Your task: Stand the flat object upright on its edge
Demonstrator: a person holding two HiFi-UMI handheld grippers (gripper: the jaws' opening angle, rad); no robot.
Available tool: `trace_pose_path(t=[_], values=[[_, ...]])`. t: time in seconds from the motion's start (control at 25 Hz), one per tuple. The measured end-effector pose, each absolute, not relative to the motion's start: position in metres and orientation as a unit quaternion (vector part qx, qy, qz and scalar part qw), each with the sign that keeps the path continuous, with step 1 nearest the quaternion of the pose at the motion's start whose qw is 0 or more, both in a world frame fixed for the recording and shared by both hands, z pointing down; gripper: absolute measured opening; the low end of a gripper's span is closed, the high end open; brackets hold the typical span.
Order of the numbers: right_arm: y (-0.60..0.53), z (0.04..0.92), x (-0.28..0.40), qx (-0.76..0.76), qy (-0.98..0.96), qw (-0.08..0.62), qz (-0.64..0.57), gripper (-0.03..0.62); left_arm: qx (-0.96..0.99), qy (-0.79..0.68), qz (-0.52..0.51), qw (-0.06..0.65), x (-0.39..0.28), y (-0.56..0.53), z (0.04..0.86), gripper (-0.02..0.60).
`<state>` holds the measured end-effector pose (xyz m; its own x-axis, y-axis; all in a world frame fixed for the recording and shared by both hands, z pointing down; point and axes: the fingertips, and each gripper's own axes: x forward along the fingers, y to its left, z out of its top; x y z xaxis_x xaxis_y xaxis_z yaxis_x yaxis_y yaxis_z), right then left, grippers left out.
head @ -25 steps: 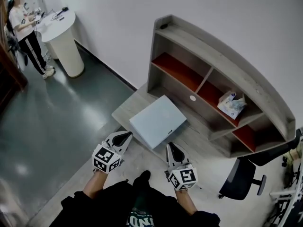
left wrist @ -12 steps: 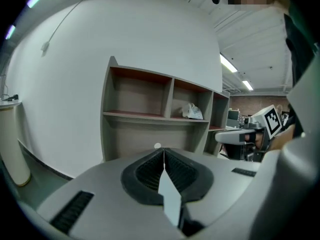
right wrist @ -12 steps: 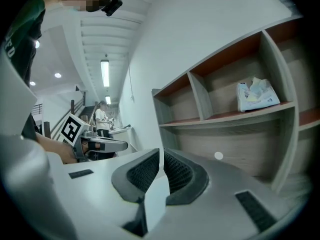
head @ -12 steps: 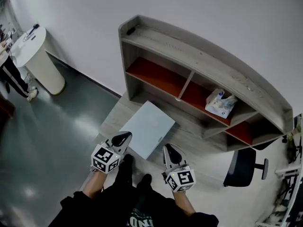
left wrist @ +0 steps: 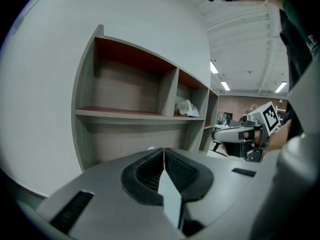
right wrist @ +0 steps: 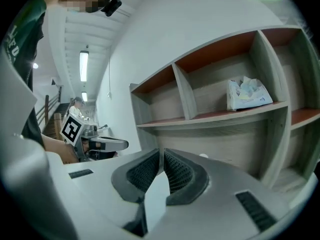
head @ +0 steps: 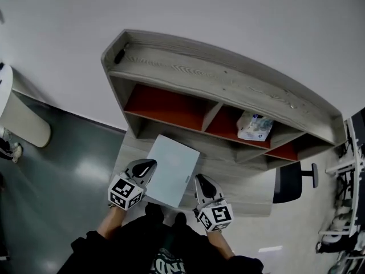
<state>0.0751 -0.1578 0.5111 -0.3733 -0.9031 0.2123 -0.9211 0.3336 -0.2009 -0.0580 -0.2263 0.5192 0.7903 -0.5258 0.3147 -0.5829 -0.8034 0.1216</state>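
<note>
I came closer: my left gripper [head: 149, 164] and right gripper [head: 200, 179], jaws pressed together, now flank the flat blue box [head: 171, 169] at the counter's [head: 242, 188] front edge; grey floor [head: 63, 170] beside.

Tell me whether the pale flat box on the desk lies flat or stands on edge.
Lying flat: in the head view the flat box rests on the desk with its broad face up.

A grey wooden shelf unit [head: 228, 84] with red-lined compartments stood against the white wall [head: 228, 10] at 12 o'clock. A crumpled tissue pack [head: 254, 127] sat in its middle compartment, at 3 o'clock. A black office chair [head: 292, 182] stood at 4 o'clock, and a white round stand [head: 20, 119] at 9 o'clock on the dark glossy floor [head: 51, 181].
</note>
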Motion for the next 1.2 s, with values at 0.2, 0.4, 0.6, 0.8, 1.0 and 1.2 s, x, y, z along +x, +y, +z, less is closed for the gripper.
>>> trace_pose_path(t=[0.2,0.4,0.6,0.8,1.0,1.2], values=[[-0.173,0.512,0.066,0.586,-0.798,0.036,0.138,0.037,0.952,-0.250,0.136,0.108,-0.058,-0.248,0.530,0.015],[-0.176,0.518,0.058,0.604,-0.783,0.039,0.145,0.037,0.958,-0.218,0.143,0.118,-0.058,-0.252,0.543,0.015],[-0.179,0.522,0.057,0.609,-0.779,0.036,0.146,0.037,0.960,-0.201,0.147,0.128,-0.055,-0.258,0.552,0.034],[-0.184,0.532,0.059,0.605,-0.780,0.033,0.156,0.046,0.958,-0.192,0.155,0.148,-0.052,-0.263,0.566,0.101],[-0.190,0.532,0.064,0.605,-0.780,0.020,0.159,0.118,0.954,-0.177,0.175,0.170,-0.046,-0.265,0.581,0.158],[-0.195,0.541,0.067,0.602,-0.780,0.017,0.171,0.175,0.951,-0.167,0.186,0.182,-0.042,-0.268,0.590,0.210]])
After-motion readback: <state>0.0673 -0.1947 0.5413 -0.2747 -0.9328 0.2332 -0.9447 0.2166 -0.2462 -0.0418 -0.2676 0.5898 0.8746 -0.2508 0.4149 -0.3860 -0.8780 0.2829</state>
